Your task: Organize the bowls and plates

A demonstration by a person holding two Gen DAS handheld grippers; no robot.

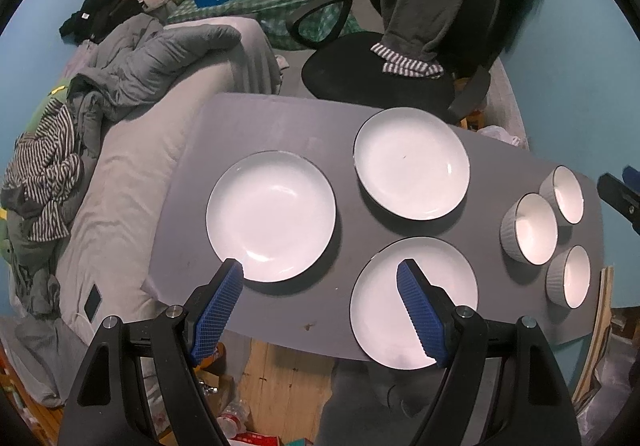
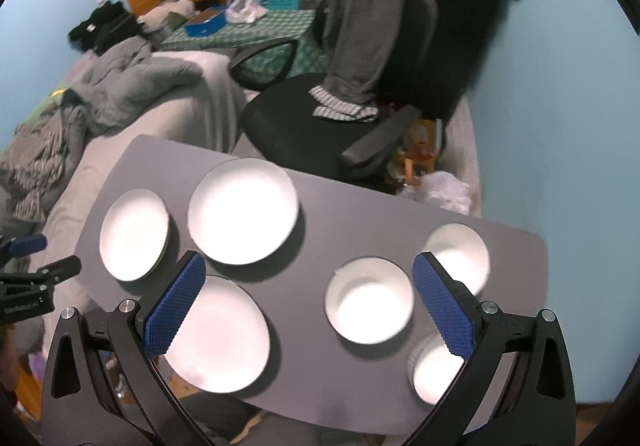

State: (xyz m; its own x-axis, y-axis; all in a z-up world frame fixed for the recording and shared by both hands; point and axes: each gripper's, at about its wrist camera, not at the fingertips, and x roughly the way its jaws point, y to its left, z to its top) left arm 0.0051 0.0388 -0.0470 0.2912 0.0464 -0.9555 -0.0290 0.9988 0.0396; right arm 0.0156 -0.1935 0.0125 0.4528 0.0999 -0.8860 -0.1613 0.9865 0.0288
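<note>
Both claws are hovering above the grey table (image 1: 280, 118), nothing gripped yet, so this looks like the approach step before any stacking. Left gripper (image 1: 320, 274) is sitting spread wide, empty; left plate (image 1: 271, 215) is lying just ahead of its left finger, near plate (image 1: 414, 302) under its right finger, far plate (image 1: 412, 163) further ahead. Right gripper (image 2: 310, 266) is also gaping, empty, with the middle bowl (image 2: 369, 300) lying between its fingers below; far bowl (image 2: 460, 250) and near bowl (image 2: 434, 374) are flanking its right finger. Next move is probably calling for dropping onto one rim and pinching it.
</note>
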